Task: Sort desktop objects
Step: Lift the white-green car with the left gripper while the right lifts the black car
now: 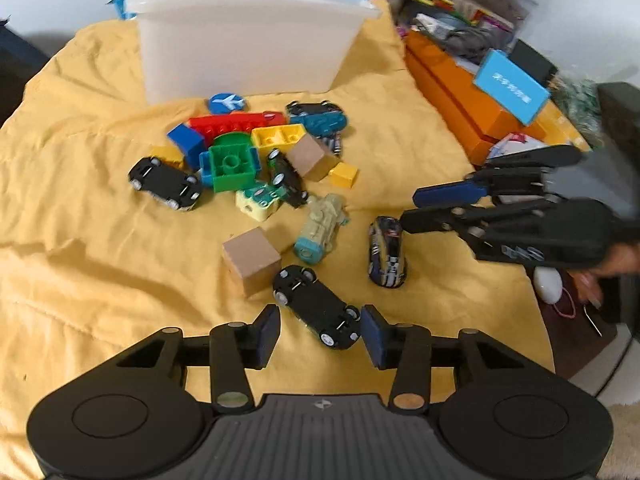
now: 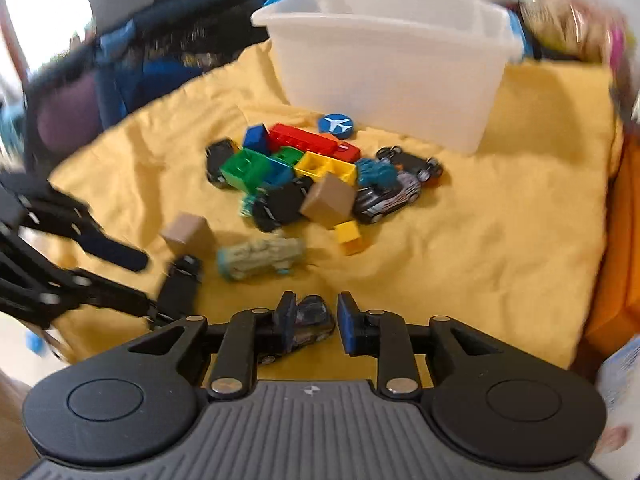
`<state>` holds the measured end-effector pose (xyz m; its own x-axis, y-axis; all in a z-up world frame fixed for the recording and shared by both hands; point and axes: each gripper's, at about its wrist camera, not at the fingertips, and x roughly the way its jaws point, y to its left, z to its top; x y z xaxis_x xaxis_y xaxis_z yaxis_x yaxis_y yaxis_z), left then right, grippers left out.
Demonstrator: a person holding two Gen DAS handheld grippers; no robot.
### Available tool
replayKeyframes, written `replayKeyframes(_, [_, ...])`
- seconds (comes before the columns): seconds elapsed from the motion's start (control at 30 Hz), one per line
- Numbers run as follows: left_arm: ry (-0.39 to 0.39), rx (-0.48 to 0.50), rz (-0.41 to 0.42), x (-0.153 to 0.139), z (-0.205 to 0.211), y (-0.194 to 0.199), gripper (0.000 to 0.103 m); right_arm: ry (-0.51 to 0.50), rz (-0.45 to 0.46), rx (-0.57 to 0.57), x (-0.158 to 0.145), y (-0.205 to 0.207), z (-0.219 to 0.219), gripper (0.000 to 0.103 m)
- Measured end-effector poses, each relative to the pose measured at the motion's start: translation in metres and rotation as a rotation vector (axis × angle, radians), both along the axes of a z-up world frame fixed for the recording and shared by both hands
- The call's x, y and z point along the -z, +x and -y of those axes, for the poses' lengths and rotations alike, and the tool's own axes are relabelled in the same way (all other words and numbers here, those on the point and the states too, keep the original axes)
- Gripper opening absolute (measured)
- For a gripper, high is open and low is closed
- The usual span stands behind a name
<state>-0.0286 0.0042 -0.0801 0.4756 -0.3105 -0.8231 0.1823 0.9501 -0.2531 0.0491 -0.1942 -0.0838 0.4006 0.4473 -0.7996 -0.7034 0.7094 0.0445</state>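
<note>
Your left gripper [image 1: 320, 336] stands released around the black car [image 1: 316, 306] — your right gripper [image 2: 312, 320] looks released too, beside the striped car [image 2: 310, 318], though blurred.

Both grippers are built alike: left gripper [image 1: 320, 332] and right gripper [image 2: 312, 320] are moulded in black plastic, ribbed grey top plate, round side discs, silver pivot screws, blue finger pads [image 1: 374, 340]. Small logo, possibly embossed.
</note>
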Motion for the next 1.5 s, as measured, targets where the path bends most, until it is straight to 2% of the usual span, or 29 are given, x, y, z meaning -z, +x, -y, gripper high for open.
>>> replayKeyframes(0.03, [-0.027,-0.022,-0.010,0.002,-0.003,0.001,0.048,-0.018,0.013,0.005,-0.001,-0.002,-0.001,0.028])
replayKeyframes(0.1, [-0.146,-0.116,-0.070,0.012,-0.016,0.010,0.048,0.013,0.030,-0.027,-0.009,-0.012,-0.001,0.028])
replayKeyframes(0.17, [-0.221,-0.196,-0.126,0.023,-0.023,0.017,0.040,0.050,0.053,-0.068,-0.015,-0.021,-0.007,0.028])
replayKeyframes(0.23, [-0.226,-0.222,-0.141,0.029,-0.020,0.021,0.035,0.029,0.096,-0.070,-0.017,-0.027,-0.015,0.028])
replayKeyframes(0.33, [-0.201,-0.183,-0.121,0.031,-0.008,0.020,0.023,0.054,0.131,-0.059,-0.021,-0.029,-0.016,0.028])
replayKeyframes(0.37, [-0.164,-0.162,-0.101,0.026,-0.004,0.018,0.022,0.065,0.129,-0.050,-0.022,-0.029,-0.015,0.028])
replayKeyframes(0.4, [-0.091,-0.122,-0.064,0.019,0.003,0.016,0.022,0.071,0.128,-0.040,-0.022,-0.029,-0.014,0.028])
replayKeyframes(0.5, [0.197,0.025,0.065,-0.005,0.022,0.004,0.022,0.061,0.128,-0.005,-0.021,-0.027,-0.009,0.028])
replayKeyframes(0.53, [0.325,0.072,0.111,-0.010,0.029,-0.002,0.022,0.062,0.123,0.011,-0.021,-0.026,-0.005,0.028])
replayKeyframes(0.6, [0.516,0.143,0.152,-0.008,0.039,-0.006,0.019,0.077,0.109,0.046,-0.020,-0.023,0.002,0.029])
replayKeyframes(0.63, [0.586,0.180,0.157,-0.002,0.044,-0.008,0.019,0.082,0.102,0.061,-0.019,-0.022,0.006,0.029])
replayKeyframes(0.73, [0.691,0.259,0.157,0.014,0.058,-0.012,0.021,0.097,0.083,0.096,-0.016,-0.018,0.014,0.029])
replayKeyframes(0.77, [0.677,0.272,0.152,0.016,0.062,-0.013,0.026,0.102,0.077,0.105,-0.015,-0.017,0.015,0.029])
replayKeyframes(0.87, [0.558,0.276,0.146,0.011,0.068,-0.022,0.035,0.101,0.075,0.100,-0.014,-0.016,0.016,0.030])
replayKeyframes(1.0, [0.350,0.209,0.122,-0.002,0.058,-0.023,0.035,0.091,0.085,0.077,-0.014,-0.018,0.012,0.035])
replayKeyframes(1.03, [0.321,0.188,0.130,-0.006,0.052,-0.023,0.038,0.090,0.082,0.072,-0.014,-0.019,0.011,0.035])
replayKeyframes(1.07, [0.317,0.178,0.145,-0.008,0.047,-0.023,0.044,0.088,0.077,0.066,-0.013,-0.020,0.011,0.035])
replayKeyframes(1.13, [0.329,0.177,0.173,-0.009,0.033,-0.021,0.049,0.083,0.055,0.060,-0.010,-0.021,0.012,0.038])
replayKeyframes(1.17, [0.316,0.191,0.181,-0.008,0.027,-0.019,0.049,0.081,0.033,0.075,-0.009,-0.020,0.013,0.042])
replayKeyframes(1.23, [0.277,0.250,0.173,-0.003,0.015,-0.013,0.049,0.100,-0.033,0.124,-0.005,-0.019,0.018,0.044])
replayKeyframes(1.3, [0.276,0.294,0.159,0.005,0.009,-0.009,0.049,0.142,-0.113,0.166,-0.001,-0.016,0.022,0.047])
replayKeyframes(1.4, [0.249,0.322,0.128,0.014,0.005,-0.003,0.049,0.138,-0.204,0.218,0.008,-0.012,0.016,0.062])
replayKeyframes(1.43, [0.207,0.311,0.107,0.016,0.003,-0.001,0.046,0.122,-0.207,0.229,0.012,-0.011,0.011,0.063])
replayKeyframes(1.47, [0.176,0.263,0.075,0.019,0.001,0.003,0.039,0.103,-0.203,0.229,0.016,-0.010,0.005,0.063])
replayKeyframes(1.5, [0.161,0.212,0.058,0.022,-0.001,0.005,0.039,0.087,-0.199,0.219,0.019,-0.009,-0.002,0.063])
